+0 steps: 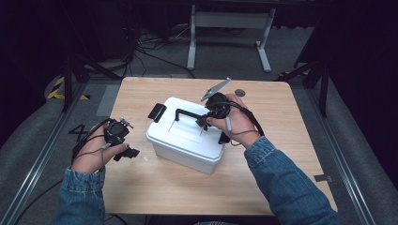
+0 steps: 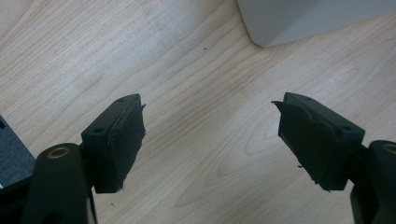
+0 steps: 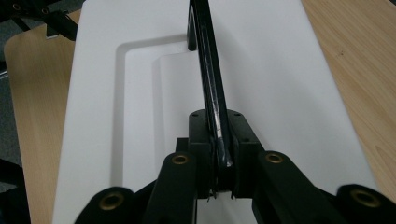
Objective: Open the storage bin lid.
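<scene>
A white lidded box [image 1: 185,145] stands in the middle of the wooden table [image 1: 178,192]. Its black carrying handle [image 1: 187,112] is upright over the lid's recess. My right gripper [image 1: 204,121] is shut on the right end of that handle; in the right gripper view the pads [image 3: 201,135] squeeze the thin black bar [image 3: 208,70] above the white lid [image 3: 275,70]. My left gripper [image 1: 129,153] hovers low over the table to the left of the box. Its jaws are wide open with bare wood between them [image 2: 210,135], and a corner of the box [image 2: 303,18] lies ahead.
A black latch [image 1: 157,112] sticks out from the box's far left end. A small dark disc [image 1: 240,92] lies near the table's back edge. A white metal frame [image 1: 230,28] and cables sit on the floor beyond. Metal rails run along both sides.
</scene>
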`<control>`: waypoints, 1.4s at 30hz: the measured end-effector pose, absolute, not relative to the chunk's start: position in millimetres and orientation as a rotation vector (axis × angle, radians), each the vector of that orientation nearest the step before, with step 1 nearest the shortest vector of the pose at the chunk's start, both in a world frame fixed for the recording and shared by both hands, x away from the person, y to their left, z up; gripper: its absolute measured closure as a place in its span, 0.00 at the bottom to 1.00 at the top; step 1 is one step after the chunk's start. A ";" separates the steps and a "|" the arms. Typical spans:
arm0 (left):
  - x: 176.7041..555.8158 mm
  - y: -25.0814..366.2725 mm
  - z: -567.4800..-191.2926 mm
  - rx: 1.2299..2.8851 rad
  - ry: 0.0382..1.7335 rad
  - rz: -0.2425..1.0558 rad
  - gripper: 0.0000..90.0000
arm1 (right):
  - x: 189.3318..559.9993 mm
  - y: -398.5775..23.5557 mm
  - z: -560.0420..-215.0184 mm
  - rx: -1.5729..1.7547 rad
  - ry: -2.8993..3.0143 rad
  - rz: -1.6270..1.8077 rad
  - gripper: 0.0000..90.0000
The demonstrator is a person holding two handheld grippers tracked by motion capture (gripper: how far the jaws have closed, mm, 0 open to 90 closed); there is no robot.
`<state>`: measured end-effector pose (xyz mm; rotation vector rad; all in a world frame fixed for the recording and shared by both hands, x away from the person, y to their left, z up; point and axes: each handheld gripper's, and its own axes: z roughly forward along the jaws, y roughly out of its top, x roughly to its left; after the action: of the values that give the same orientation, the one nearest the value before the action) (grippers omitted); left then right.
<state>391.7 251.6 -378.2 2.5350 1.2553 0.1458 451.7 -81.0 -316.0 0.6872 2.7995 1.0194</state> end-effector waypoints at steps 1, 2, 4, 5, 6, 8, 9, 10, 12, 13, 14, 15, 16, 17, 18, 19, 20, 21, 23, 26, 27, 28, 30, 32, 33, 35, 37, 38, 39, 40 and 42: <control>391.4 252.5 -378.0 2.543 1.252 0.156 0.26 | 451.6 -80.9 -315.8 0.682 2.799 1.020 0.93; 390.9 253.0 -378.1 2.538 1.259 0.141 0.26 | 451.4 -80.7 -315.3 0.680 2.801 1.019 0.93; 391.1 254.1 -377.0 2.533 1.259 0.153 0.26 | 451.4 -80.6 -315.1 0.675 2.804 1.020 0.93; 391.0 254.3 -376.7 2.528 1.262 0.149 0.26 | 451.4 -80.8 -315.0 0.669 2.807 1.025 0.93; 391.3 254.3 -376.5 2.531 1.260 0.150 0.26 | 451.1 -81.0 -314.9 0.664 2.808 1.034 0.93; 391.6 253.3 -376.9 2.526 1.266 0.154 0.26 | 450.4 -81.4 -314.0 0.658 2.803 1.053 0.93; 391.6 252.9 -377.4 2.531 1.263 0.154 0.26 | 450.1 -81.6 -313.2 0.653 2.798 1.058 0.93; 392.0 253.2 -377.4 2.546 1.248 0.169 0.26 | 449.6 -81.5 -312.5 0.649 2.792 1.065 0.94; 391.0 252.9 -378.4 2.543 1.253 0.144 0.26 | 448.6 -81.3 -310.6 0.644 2.784 1.074 0.94; 390.9 253.1 -378.4 2.540 1.256 0.144 0.26 | 448.0 -81.1 -309.2 0.640 2.778 1.085 0.94; 391.1 253.7 -377.9 2.538 1.257 0.146 0.26 | 447.6 -80.9 -308.1 0.638 2.777 1.093 0.94; 391.1 254.1 -377.8 2.533 1.257 0.150 0.26 | 446.5 -80.6 -305.9 0.636 2.774 1.100 0.94; 391.1 254.4 -377.6 2.535 1.257 0.148 0.26 | 445.7 -80.2 -304.3 0.635 2.768 1.099 0.94; 391.1 254.9 -377.4 2.537 1.256 0.149 0.26 | 445.5 -80.1 -303.0 0.628 2.763 1.098 0.94; 391.2 255.1 -377.3 2.538 1.255 0.155 0.26 | 444.9 -80.4 -300.5 0.622 2.765 1.103 0.94; 391.1 255.0 -377.5 2.536 1.256 0.150 0.26 | 444.4 -80.5 -299.0 0.624 2.758 1.108 0.94; 391.3 255.0 -377.5 2.537 1.254 0.152 0.26 | 443.5 -80.9 -296.2 0.625 2.748 1.115 0.94; 391.3 254.6 -377.8 2.532 1.257 0.151 0.26 | 443.1 -81.6 -294.4 0.621 2.744 1.118 0.94; 391.4 254.3 -378.1 2.532 1.257 0.150 0.26 | 441.6 -83.3 -289.7 0.623 2.731 1.139 0.94; 391.5 254.1 -378.4 2.533 1.259 0.148 0.26 | 440.1 -87.1 -283.4 0.617 2.712 1.162 0.94; 391.5 254.2 -378.4 2.534 1.258 0.148 0.26 | 439.8 -88.3 -281.7 0.614 2.707 1.166 0.94; 391.6 254.2 -378.5 2.533 1.258 0.147 0.26 | 439.3 -89.3 -280.1 0.615 2.702 1.170 0.94; 391.7 254.3 -378.6 2.534 1.258 0.146 0.26 | 438.6 -91.6 -277.0 0.608 2.693 1.182 0.94; 391.8 254.5 -378.7 2.533 1.259 0.146 0.26 | 438.0 -93.7 -274.6 0.608 2.684 1.196 0.94; 391.8 254.4 -378.8 2.533 1.261 0.145 0.26 | 437.9 -94.5 -273.8 0.608 2.682 1.200 0.94; 391.9 254.5 -379.2 2.533 1.259 0.145 0.26 | 437.3 -96.5 -271.7 0.613 2.676 1.208 0.94; 391.9 254.5 -379.3 2.534 1.258 0.147 0.26 | 437.1 -98.5 -270.2 0.610 2.669 1.208 0.94; 391.9 254.5 -379.3 2.534 1.258 0.146 0.26 | 436.7 -99.4 -269.7 0.613 2.664 1.212 0.94; 391.9 254.6 -379.1 2.537 1.258 0.144 0.26 | 436.7 -100.7 -268.9 0.610 2.662 1.213 0.94; 391.8 254.6 -379.1 2.536 1.258 0.144 0.26 | 436.3 -101.9 -268.2 0.613 2.658 1.216 0.94; 391.8 255.1 -379.2 2.534 1.258 0.142 0.26 | 435.6 -105.5 -266.6 0.615 2.650 1.223 0.94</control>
<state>391.8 255.1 -379.2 2.5339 1.2578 0.1423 435.6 -105.5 -266.6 0.6146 2.6500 1.2228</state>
